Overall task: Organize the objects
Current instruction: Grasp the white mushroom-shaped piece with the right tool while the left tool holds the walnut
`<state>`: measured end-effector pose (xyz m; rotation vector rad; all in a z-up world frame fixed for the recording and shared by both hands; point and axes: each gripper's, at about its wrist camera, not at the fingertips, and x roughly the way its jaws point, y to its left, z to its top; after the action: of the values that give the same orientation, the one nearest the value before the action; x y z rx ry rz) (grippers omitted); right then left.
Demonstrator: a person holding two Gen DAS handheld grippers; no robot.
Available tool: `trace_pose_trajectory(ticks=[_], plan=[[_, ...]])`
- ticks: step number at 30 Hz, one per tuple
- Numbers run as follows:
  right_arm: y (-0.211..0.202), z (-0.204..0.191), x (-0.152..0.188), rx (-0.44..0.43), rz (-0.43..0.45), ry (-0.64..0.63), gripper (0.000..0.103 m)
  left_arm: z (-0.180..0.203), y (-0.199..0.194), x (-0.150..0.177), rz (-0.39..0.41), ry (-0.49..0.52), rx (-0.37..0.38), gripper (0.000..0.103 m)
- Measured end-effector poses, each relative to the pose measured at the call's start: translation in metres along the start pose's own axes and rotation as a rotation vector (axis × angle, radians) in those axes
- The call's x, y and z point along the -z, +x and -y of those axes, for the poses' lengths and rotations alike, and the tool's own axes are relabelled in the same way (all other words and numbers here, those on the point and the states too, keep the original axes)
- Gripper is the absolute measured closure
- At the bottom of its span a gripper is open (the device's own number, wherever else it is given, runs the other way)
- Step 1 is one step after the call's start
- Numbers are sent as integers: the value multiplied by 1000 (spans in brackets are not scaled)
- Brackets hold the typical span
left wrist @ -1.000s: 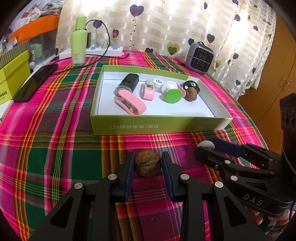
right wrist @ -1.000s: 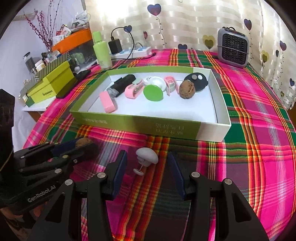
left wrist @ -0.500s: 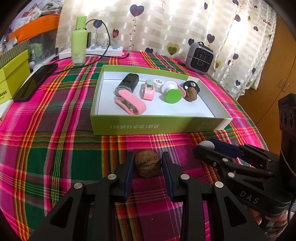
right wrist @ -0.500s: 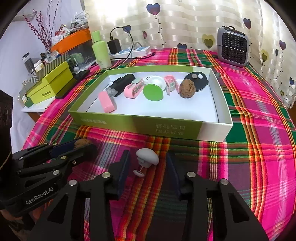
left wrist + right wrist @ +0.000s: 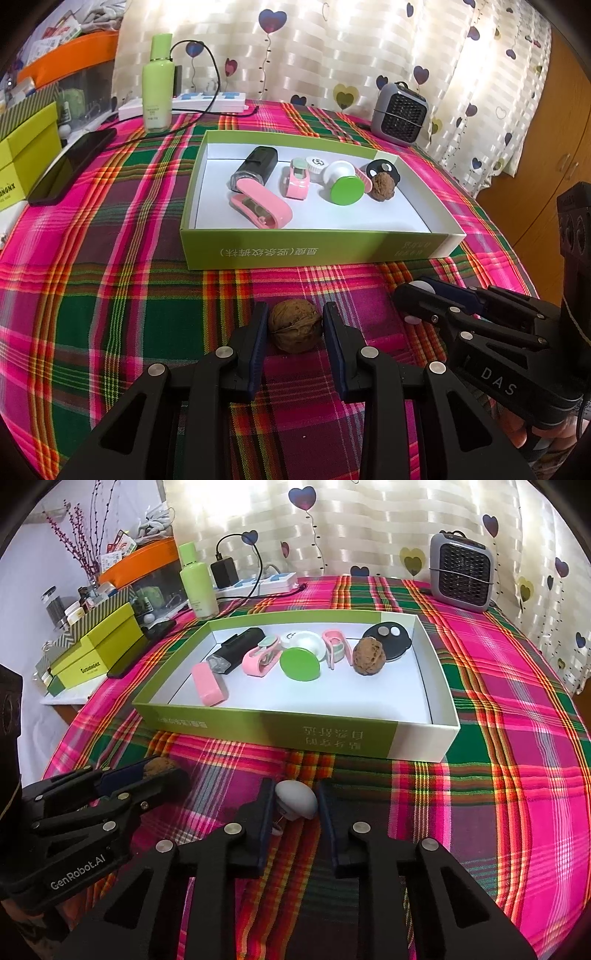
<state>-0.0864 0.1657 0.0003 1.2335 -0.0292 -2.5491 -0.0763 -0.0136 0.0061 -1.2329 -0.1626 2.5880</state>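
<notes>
A brown walnut [image 5: 294, 326] lies on the plaid tablecloth, and my left gripper [image 5: 295, 310] is shut on it, both pads touching its sides. To its right, my right gripper [image 5: 294, 790] holds a small white mushroom-shaped knob [image 5: 297, 803]. Its jaws are closing, and the pads press on the cap. Each gripper shows in the other's view: the right gripper [image 5: 417, 291] and the left gripper [image 5: 162, 771]. Just beyond both stands the open green box [image 5: 314, 251], holding a second walnut [image 5: 383, 186], a green lid, a black torch and pink items.
A green bottle [image 5: 158, 83], a power strip [image 5: 207, 101] and a small grey heater [image 5: 399, 114] stand at the back of the table. A black phone [image 5: 70, 166] and a yellow-green carton [image 5: 26, 162] lie at the left. A wooden cabinet is at the right.
The right gripper's jaws have closed in from wide apart onto the white knob. The left gripper and its walnut have not moved.
</notes>
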Motion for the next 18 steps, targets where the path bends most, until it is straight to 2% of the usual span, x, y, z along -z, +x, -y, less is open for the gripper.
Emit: trace_pose_trajectory(ticks=[18], plan=[[-2, 2, -1, -21, 0, 8, 80, 0, 1, 0, -3, -2, -6, 76]])
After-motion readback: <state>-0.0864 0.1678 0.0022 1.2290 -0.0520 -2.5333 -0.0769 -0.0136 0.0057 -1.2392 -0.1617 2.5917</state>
